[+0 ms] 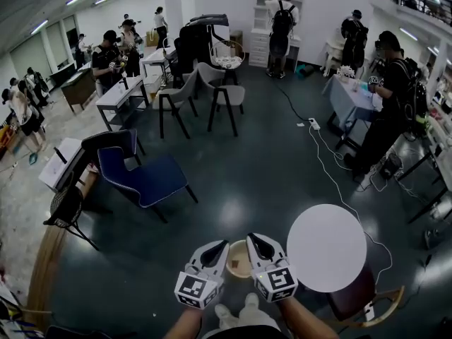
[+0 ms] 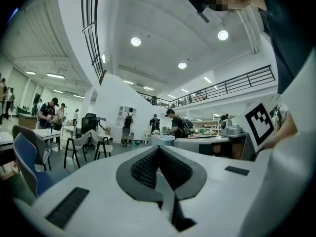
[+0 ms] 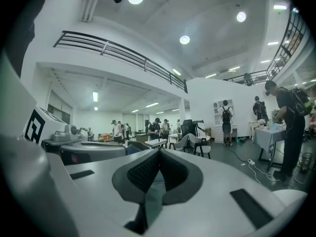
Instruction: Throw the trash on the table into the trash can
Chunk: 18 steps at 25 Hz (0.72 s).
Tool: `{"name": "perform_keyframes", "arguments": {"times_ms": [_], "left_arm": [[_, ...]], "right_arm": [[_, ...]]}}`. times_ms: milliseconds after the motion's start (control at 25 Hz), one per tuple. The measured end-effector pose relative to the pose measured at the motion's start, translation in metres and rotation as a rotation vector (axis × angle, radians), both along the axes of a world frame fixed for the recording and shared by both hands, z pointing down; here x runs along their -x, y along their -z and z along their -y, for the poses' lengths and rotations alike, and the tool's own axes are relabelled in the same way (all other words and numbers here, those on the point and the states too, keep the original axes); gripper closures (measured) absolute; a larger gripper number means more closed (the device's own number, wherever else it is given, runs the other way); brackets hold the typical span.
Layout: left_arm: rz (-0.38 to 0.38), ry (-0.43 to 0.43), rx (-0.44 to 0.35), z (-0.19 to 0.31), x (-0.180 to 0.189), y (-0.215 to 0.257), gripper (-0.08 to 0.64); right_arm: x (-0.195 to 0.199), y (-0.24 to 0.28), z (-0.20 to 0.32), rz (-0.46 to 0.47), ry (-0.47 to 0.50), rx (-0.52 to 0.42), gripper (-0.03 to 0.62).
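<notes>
Both grippers are held low in front of me in the head view. My left gripper [image 1: 219,245] and my right gripper [image 1: 253,238] point forward side by side, and each is shut with nothing between its pads. Between them, on the floor below, shows a round beige container [image 1: 239,260], possibly the trash can. A round white table [image 1: 327,248] stands just right of the right gripper, and I see no trash on its top. In the left gripper view the left gripper [image 2: 158,148] has its jaws pressed together. The right gripper [image 3: 159,151] looks the same in the right gripper view.
A dark red chair [image 1: 355,301] sits under the white table's near side. A blue armchair [image 1: 145,179] stands to the left, grey chairs [image 1: 212,94] further off. A white cable [image 1: 332,179] runs across the dark floor. Several people stand at tables around the hall.
</notes>
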<state>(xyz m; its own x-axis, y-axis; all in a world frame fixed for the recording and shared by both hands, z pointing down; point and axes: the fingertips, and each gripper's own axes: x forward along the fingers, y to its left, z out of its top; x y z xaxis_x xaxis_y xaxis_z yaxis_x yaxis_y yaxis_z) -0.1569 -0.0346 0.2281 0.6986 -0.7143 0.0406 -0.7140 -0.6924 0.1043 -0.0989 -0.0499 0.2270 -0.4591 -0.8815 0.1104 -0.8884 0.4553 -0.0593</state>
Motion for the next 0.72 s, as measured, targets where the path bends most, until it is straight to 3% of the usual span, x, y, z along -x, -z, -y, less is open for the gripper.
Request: {"name": "perform_keyframes", "arguments": {"times_ms": [400,720], "left_arm": [[0.010,0.000,-0.031,-0.005,0.011,0.007,0.545],[0.007,0.005,-0.049,-0.019,-0.007,0.016,0.545]], "right_arm": [[0.009,0.007,-0.008,0.000,0.005,-0.026,0.572],[-0.004,0.018,-0.027,0.023,0.009,-0.040,0.572]]}}
